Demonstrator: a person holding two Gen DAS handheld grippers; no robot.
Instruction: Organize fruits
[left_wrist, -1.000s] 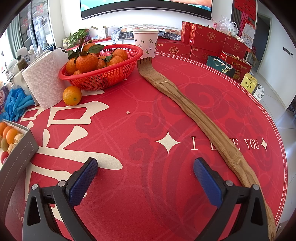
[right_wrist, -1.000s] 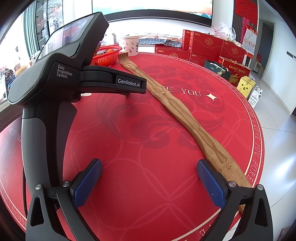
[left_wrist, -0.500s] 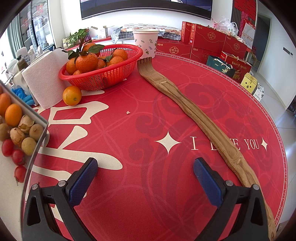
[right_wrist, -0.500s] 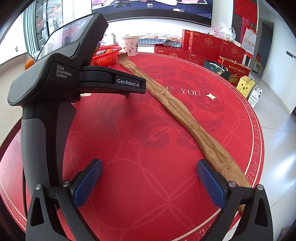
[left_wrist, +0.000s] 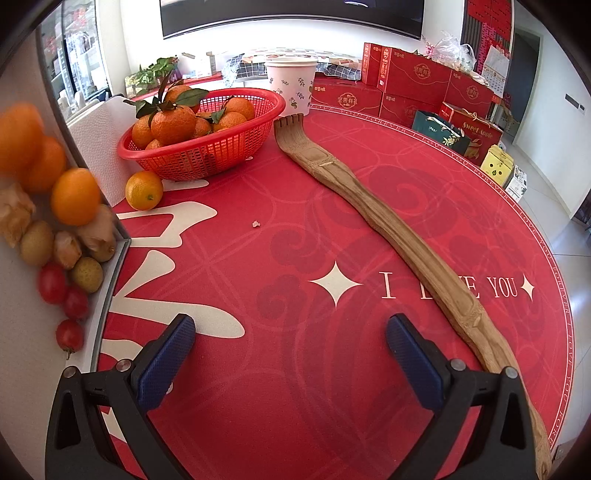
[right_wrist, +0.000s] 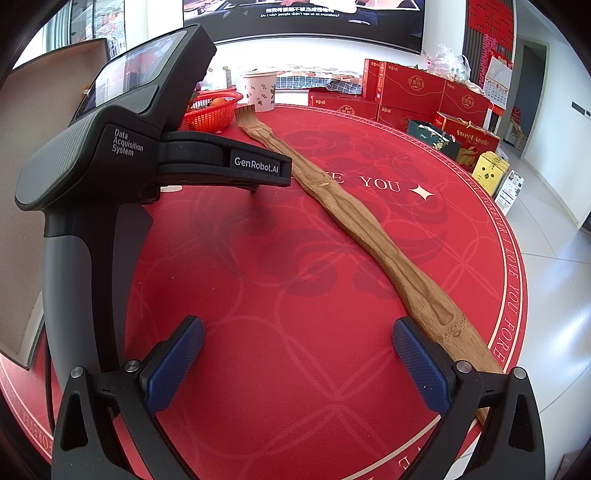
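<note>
Red round counter carries a basket of mandarins far left; I keep left claw and right claw both spread apart, gripping nothing.

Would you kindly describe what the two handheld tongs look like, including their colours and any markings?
Both tongs match. The left tongs and right tongs have black angular arms with triangular cut-outs and silver screws, tipped with blue textured pads. Seen from the right wrist camera, the left unit's body is black and grey with a glossy angled screen, a dark handle, and white lettering: "Data Acquisition System" and "GenRobot.AI".
</note>
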